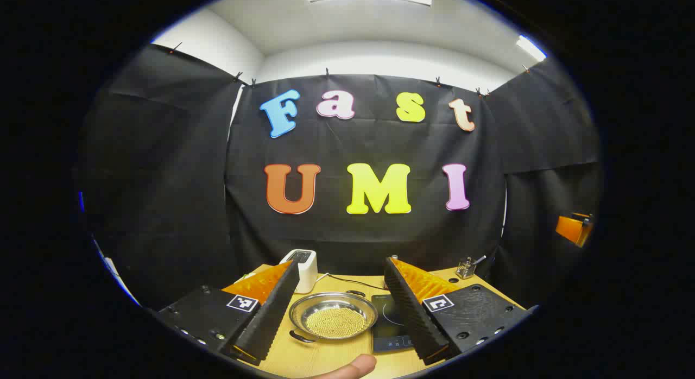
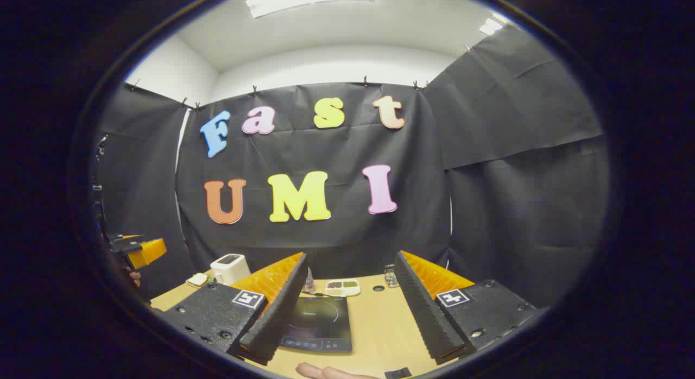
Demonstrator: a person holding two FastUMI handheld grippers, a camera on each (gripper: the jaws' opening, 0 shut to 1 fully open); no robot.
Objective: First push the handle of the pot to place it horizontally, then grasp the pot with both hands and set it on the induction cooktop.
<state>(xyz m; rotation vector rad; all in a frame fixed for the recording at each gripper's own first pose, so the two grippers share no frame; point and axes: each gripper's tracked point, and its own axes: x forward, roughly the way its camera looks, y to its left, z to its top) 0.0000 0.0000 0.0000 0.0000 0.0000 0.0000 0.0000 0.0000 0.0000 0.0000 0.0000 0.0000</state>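
Your left claw (image 1: 339, 319) is hovering above the worktop (image 1: 326, 357) with its fingers spread apart and holding nothing. The pot (image 1: 333, 315), filled with small yellow grains, is sitting straight ahead between those fingers, just left of the induction cooktop (image 1: 392, 324). Its dark handle (image 1: 300, 337) is pointing toward you and to the left, so the long axis is lying askew, not horizontal. Your right claw (image 2: 347, 319) is also standing apart and empty, facing the cooktop instead. Judged from this, your left claw is nearer for the push.
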